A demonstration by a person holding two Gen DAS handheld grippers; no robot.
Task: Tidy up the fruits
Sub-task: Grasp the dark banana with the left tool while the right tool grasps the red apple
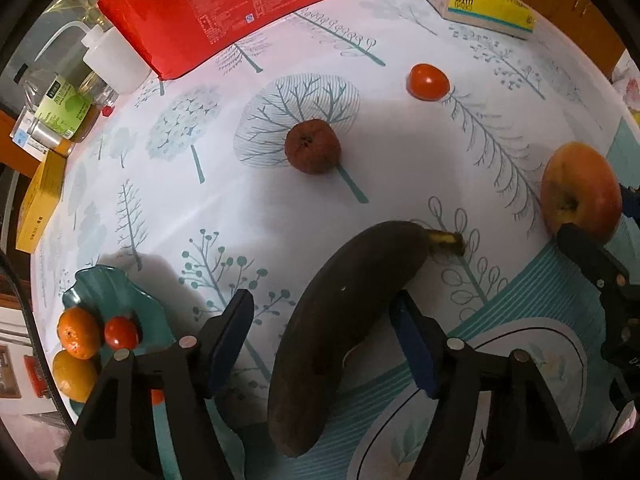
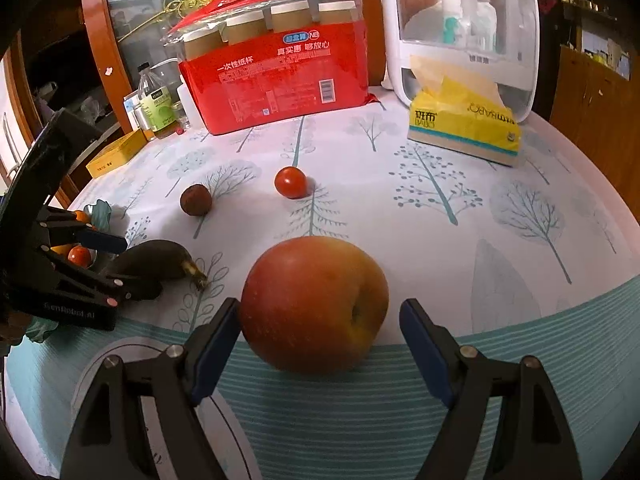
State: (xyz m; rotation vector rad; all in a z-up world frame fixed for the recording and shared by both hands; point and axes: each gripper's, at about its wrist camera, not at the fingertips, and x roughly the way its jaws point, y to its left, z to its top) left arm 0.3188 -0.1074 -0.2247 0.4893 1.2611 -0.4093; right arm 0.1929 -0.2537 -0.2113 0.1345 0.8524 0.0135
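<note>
A dark, overripe banana (image 1: 340,320) lies on the tree-print tablecloth between the fingers of my left gripper (image 1: 322,300). The right pad sits at the banana's side, the left pad stands clear of it, and the jaws are open. A red-yellow apple (image 2: 316,304) rests between the open fingers of my right gripper (image 2: 320,306), with a gap at the right pad. A tomato (image 1: 428,82) and a brown round fruit (image 1: 312,146) lie further out. A teal leaf-shaped plate (image 1: 100,288) at the left holds two oranges (image 1: 78,332) and a small tomato (image 1: 121,332).
At the back stand a red pack of paper cups (image 2: 280,80), a yellow tissue box (image 2: 464,128) and a white storage case (image 2: 460,28). Bottles (image 2: 154,100) and a yellow box (image 2: 116,152) sit at the back left. A round printed mat (image 1: 520,360) lies near the front edge.
</note>
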